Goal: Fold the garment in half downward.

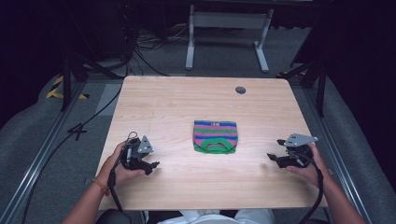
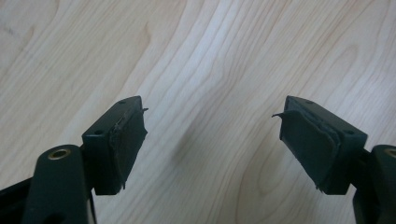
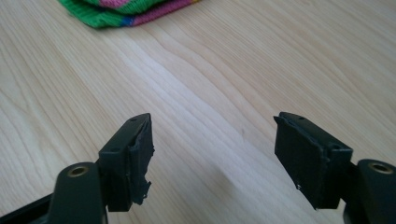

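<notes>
Knitted cloth: a small striped piece (image 1: 215, 136) in green, pink and blue lies flat near the middle of the table, slightly toward the person's side. Its green edge faces the person, and a green loop or strap curves across that lower part.

Cloth in the right gripper view: a green and pink corner of it (image 3: 126, 10) sits at the top edge, well ahead of the jaws and off to their left.

Table: light wood (image 1: 168, 102) with clear grain; a small dark round hole (image 1: 240, 89) lies near the far edge, right of centre.

Left gripper: (image 1: 150, 164) held in the person's left hand (image 1: 122, 168) at the near left part of the table, well apart from the cloth. Its jaws stand wide apart with nothing between them; in the left gripper view (image 2: 212, 123) bare wood lies in the gap.

Right gripper: (image 1: 275, 149) held in the person's right hand (image 1: 306, 167) at the near right, also apart from the cloth, jaws pointing toward the table's middle. The jaws are spread wide and hold nothing; in the right gripper view (image 3: 212, 135) wood shows between them.

Pads: the black pads on the jaws (image 2: 128, 140) look worn and ragged at their edges.

Cables: a dark cable (image 1: 112, 184) trails from the left gripper toward the person.
</notes>
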